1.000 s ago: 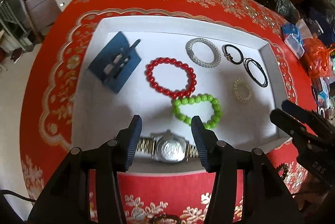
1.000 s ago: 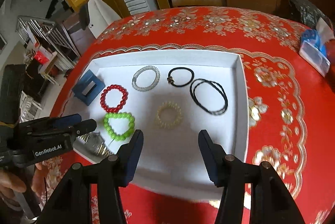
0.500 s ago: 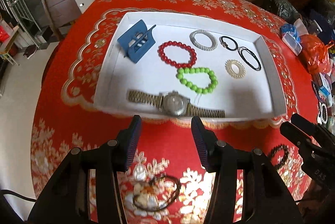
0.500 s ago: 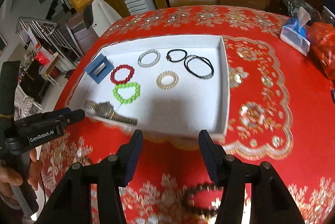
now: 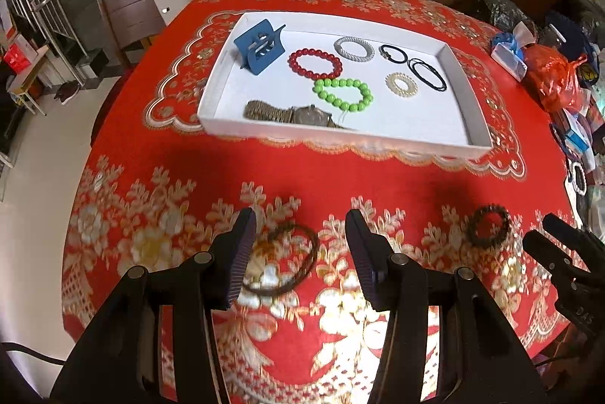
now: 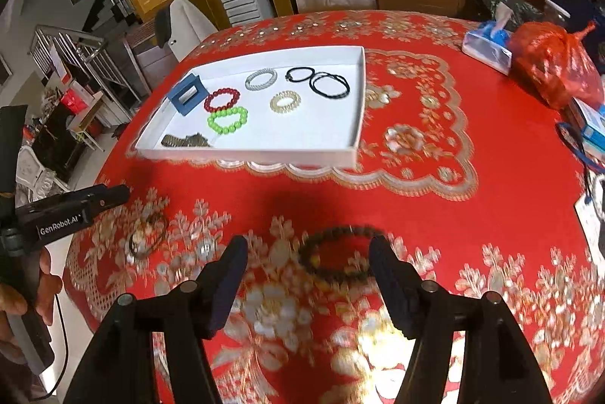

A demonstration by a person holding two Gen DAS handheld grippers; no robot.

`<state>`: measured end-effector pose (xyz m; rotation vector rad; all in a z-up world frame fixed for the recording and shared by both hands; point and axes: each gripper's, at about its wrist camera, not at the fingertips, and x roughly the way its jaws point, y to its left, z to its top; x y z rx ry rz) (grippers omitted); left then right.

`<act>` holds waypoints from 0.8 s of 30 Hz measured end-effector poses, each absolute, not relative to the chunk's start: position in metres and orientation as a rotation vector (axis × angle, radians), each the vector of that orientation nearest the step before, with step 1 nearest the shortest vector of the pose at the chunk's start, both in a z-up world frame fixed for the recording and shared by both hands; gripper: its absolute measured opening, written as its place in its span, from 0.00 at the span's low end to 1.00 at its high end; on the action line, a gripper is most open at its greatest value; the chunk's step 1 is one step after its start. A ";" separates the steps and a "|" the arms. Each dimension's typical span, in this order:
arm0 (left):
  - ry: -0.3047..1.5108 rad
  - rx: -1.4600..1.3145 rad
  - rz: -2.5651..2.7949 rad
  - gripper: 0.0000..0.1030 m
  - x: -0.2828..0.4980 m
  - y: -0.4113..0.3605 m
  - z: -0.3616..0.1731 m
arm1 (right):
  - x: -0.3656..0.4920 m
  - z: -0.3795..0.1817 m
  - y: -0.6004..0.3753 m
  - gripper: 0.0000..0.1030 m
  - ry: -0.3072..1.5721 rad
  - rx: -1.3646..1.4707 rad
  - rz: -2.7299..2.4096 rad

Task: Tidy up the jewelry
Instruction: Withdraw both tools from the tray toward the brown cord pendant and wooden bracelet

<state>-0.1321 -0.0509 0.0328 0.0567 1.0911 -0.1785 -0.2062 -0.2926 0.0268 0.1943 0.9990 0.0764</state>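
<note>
**Tray filled, two bracelets loose on the cloth**

Your white tray (image 5: pixel 467 94) holds a blue hair clip (image 5: pixel 260 48) in its far left corner, a red bead bracelet (image 5: pixel 315 63), a silver mesh bracelet (image 5: pixel 354 49), a black hair tie (image 5: pixel 393 52), a black cord loop (image 5: pixel 428 74), a clear coil tie (image 5: pixel 401 85), a green bead bracelet (image 5: pixel 343 95) and a metal watch (image 5: pixel 293 114). The watch lies along the near wall, its strap running left to right.

Between the tray's near wall and the table's near edge the red tablecloth (image 5: pixel 397 184) is open. On it, a brown cord bracelet (image 5: pixel 283 260) lies flat between your left gripper's (image 5: pixel 300 258) fingers, which stand apart without touching it. A dark bead bracelet (image 6: pixel 340 253) lies flat between your right gripper's (image 6: pixel 308 275) fingers; its jaws have just been opening and do not press on it. Bags and boxes crowd the cloth's right side.
</note>
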 end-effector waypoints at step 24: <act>1.211 -0.209 -0.151 0.47 -0.169 0.031 -0.018 | -0.245 -0.022 -0.341 0.62 1.049 0.241 -0.001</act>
